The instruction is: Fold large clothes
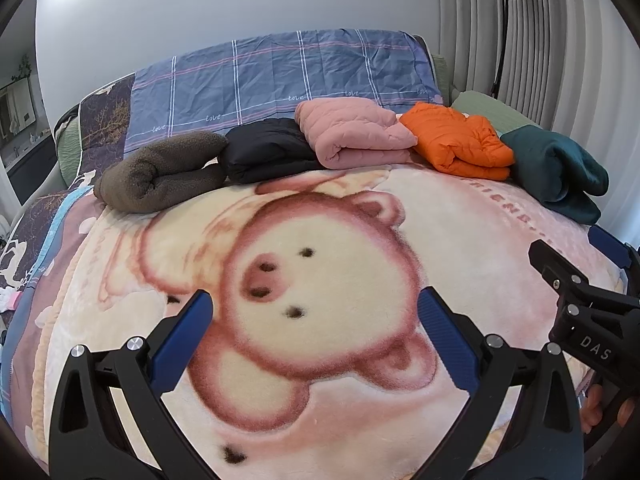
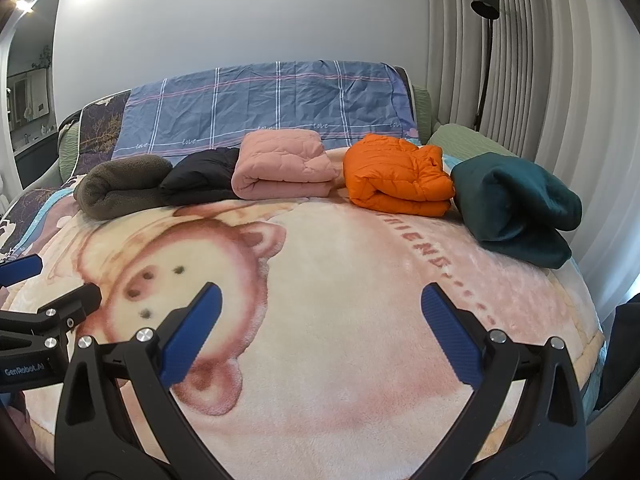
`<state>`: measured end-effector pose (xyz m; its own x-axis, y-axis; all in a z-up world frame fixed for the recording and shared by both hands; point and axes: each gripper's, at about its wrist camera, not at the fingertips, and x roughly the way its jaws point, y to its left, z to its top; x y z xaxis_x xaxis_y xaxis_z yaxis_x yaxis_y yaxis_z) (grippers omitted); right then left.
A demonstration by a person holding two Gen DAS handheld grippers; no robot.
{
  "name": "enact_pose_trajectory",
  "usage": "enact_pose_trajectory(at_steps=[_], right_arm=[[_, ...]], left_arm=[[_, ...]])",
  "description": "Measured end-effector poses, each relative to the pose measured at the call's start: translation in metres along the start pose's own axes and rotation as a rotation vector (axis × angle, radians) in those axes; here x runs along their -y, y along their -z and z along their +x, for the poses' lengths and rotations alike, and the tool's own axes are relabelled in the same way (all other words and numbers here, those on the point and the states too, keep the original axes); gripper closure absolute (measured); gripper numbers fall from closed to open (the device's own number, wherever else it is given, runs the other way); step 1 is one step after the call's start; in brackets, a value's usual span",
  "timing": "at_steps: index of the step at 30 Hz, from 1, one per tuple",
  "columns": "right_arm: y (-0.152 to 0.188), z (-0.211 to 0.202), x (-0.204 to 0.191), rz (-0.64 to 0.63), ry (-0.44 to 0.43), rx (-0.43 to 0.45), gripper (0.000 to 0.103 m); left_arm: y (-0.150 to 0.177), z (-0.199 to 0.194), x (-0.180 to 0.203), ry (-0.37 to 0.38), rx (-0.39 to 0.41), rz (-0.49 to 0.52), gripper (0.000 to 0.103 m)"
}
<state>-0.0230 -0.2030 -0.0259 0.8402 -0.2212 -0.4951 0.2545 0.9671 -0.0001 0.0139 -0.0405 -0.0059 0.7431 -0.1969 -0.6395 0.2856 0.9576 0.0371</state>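
Observation:
Several folded garments lie in a row across the far part of the bed: a brown fleece (image 1: 160, 176) (image 2: 120, 188), a black jacket (image 1: 268, 154) (image 2: 196, 180), a pink quilted one (image 1: 352, 132) (image 2: 280, 164), an orange puffer (image 1: 460, 140) (image 2: 396, 176) and a teal one (image 1: 556, 172) (image 2: 516, 208). My left gripper (image 1: 314, 304) is open and empty above the pig-print blanket (image 1: 320, 420). My right gripper (image 2: 320, 300) is open and empty above the blanket (image 2: 340, 360), and shows at the right of the left wrist view (image 1: 572, 256).
A blue plaid cover (image 1: 280, 76) (image 2: 264, 100) lies at the head of the bed against the wall. Curtains (image 2: 540, 80) and a black floor lamp (image 2: 486, 4) stand at the right. A doorway opens at the far left (image 2: 28, 80).

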Motion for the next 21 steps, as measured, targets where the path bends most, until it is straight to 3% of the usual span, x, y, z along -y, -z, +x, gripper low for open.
enact_pose_trajectory(at_steps=[21], right_arm=[[-0.0028,0.0033,0.0006,-0.006,0.0,-0.002,0.002]], left_arm=[[-0.0018,0.0013,-0.0024,-0.004,0.001,0.003,0.001]])
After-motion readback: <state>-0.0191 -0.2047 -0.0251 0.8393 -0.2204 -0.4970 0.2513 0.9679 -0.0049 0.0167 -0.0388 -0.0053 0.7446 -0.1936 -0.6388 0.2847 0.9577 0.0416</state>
